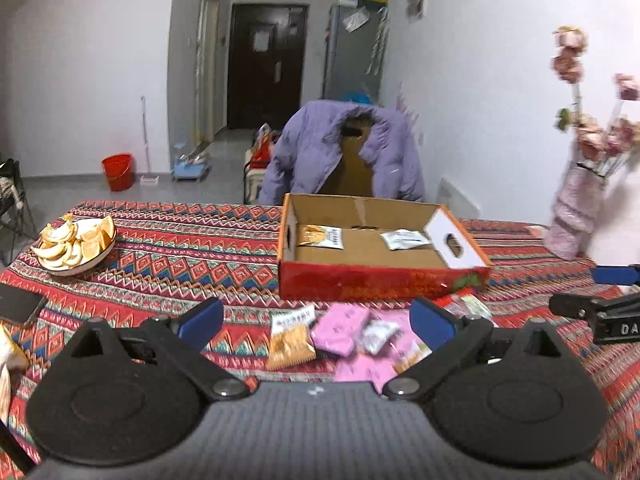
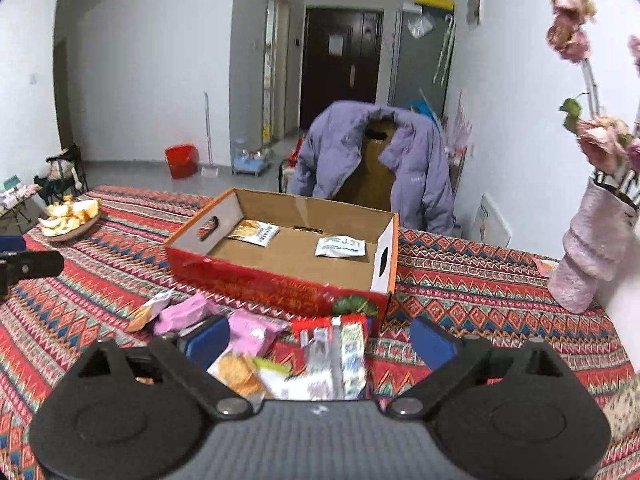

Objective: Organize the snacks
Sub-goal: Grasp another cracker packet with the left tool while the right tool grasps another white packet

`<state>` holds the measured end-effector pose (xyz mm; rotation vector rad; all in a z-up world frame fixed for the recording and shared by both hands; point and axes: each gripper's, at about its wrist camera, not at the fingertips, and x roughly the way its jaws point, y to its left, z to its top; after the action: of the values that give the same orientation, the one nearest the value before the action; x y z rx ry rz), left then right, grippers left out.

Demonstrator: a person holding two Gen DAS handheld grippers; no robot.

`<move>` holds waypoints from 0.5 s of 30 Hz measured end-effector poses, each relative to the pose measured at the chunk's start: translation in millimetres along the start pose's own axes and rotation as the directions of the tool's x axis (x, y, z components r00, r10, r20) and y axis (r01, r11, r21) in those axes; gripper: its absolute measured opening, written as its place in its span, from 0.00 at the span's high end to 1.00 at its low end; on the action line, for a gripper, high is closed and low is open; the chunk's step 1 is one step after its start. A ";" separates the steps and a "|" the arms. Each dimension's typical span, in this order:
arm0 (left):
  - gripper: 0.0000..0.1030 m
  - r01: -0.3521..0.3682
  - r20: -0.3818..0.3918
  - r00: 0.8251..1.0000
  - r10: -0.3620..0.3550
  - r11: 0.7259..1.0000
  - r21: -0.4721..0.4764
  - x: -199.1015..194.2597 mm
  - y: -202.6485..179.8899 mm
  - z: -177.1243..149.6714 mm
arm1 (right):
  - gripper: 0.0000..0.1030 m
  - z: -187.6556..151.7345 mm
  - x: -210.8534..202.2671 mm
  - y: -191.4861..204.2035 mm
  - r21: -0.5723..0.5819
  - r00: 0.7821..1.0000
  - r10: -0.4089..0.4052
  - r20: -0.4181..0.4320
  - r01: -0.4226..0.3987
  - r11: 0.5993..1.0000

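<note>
Hovering with jaws spread wide and empty, the left claw and right claw sit just in front of the cardboard box, above the loose snack packets on the bench; two packets lie inside the box.

Right tool spread wide above snack packets, cardboard box behind holding two packets

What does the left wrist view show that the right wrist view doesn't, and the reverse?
Only the left view: a dark flat thing at the table's left edge. Only the right view: a red packet in full, before the box. Both: the cardboard box holding two packets, the plate of orange pieces, pink packets, the purple jacket, the vase, each camera's own open gripper.
</note>
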<state>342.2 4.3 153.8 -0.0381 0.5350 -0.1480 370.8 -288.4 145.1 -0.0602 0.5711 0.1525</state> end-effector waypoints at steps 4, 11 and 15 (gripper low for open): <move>0.00 0.041 0.054 0.998 -0.041 0.999 -0.011 -40.9 2.6 -40.8 | 0.03 -45.4 -42.0 12.4 0.004 0.996 0.009 0.093 -0.009 1.000; 0.00 0.009 0.120 0.993 -0.011 1.000 0.015 -93.4 1.7 -114.3 | 0.00 -117.5 -100.5 38.4 -0.006 0.981 0.014 0.195 -0.013 1.000; 0.00 -0.039 0.086 0.996 0.037 0.999 0.014 -107.4 10.9 -149.9 | 0.00 -146.1 -120.7 47.1 0.016 0.972 0.001 0.234 -0.005 1.000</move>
<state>175.9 31.6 78.3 -0.0186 0.4486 -0.1131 185.1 -271.7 87.2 -0.0245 0.3364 0.1557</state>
